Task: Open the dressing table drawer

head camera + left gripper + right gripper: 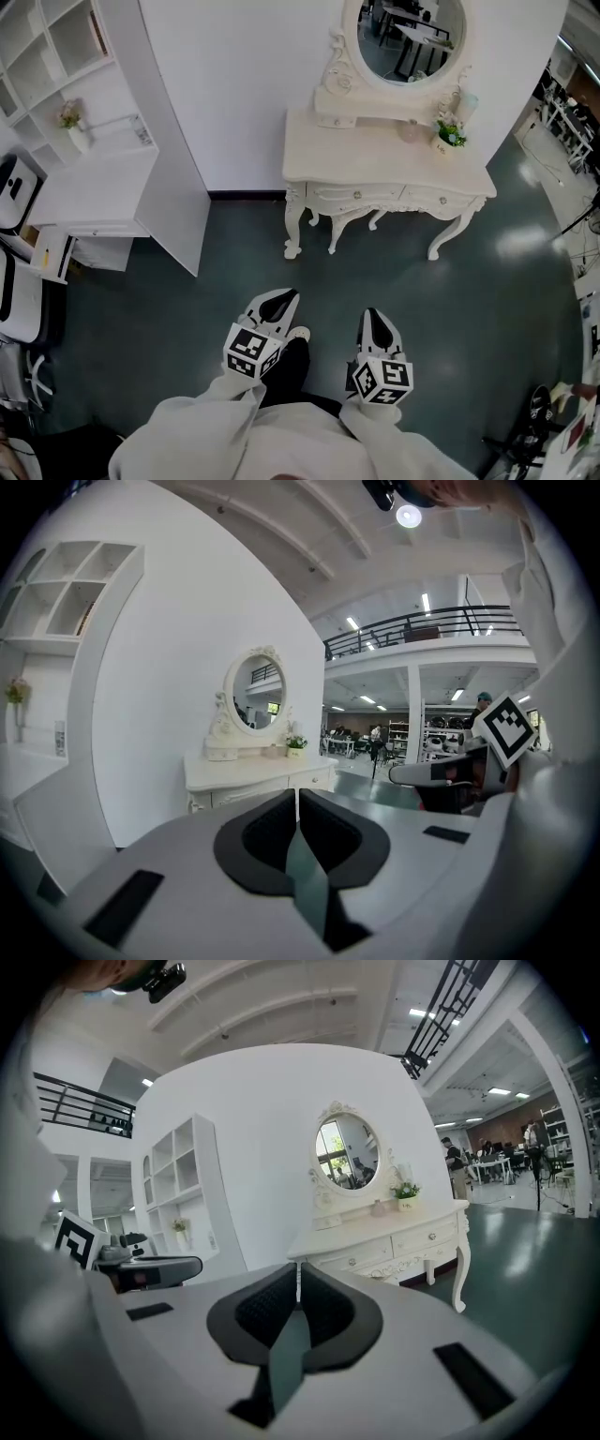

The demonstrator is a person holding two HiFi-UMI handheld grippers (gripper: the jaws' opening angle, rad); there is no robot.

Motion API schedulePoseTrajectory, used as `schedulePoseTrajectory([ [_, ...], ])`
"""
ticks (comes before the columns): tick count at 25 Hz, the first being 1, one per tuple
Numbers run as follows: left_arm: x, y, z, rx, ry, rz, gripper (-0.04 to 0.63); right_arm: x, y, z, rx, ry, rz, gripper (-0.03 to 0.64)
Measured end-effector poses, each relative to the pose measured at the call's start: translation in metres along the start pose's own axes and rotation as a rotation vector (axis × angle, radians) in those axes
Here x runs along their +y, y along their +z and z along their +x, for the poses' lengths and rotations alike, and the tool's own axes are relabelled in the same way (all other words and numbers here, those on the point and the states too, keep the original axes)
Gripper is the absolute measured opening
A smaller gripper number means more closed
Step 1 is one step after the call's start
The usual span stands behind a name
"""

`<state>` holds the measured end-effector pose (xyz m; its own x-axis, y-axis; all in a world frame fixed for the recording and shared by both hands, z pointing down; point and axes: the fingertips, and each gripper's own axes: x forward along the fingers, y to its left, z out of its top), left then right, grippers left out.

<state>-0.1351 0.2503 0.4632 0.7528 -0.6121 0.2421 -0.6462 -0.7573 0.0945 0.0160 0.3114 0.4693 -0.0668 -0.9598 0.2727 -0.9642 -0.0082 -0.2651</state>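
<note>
My left tongs [281, 302] and right tongs [375, 322] are both pinched shut, empty. I'd spread one before reaching the drawer [356, 195], then pull straight.

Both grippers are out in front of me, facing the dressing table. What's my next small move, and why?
Probably step closer to the dressing table. Its drawers look closed, and the left gripper and right gripper, both shut and empty, hang over the floor well short of it, so the drawers seem out of reach for now.
</note>
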Motion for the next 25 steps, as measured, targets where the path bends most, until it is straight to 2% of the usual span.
schedulePoseTrajectory([
  [11, 0.053, 0.016, 0.055, 0.017, -0.019, -0.017, 0.026, -0.007, 0.021, 0.071, 0.023, -0.022, 0.008, 0.038],
  [25, 0.122, 0.033, 0.122, 0.0, -0.059, -0.006, 0.026, -0.014, 0.039, 0.155, 0.002, -0.065, 0.016, 0.038],
])
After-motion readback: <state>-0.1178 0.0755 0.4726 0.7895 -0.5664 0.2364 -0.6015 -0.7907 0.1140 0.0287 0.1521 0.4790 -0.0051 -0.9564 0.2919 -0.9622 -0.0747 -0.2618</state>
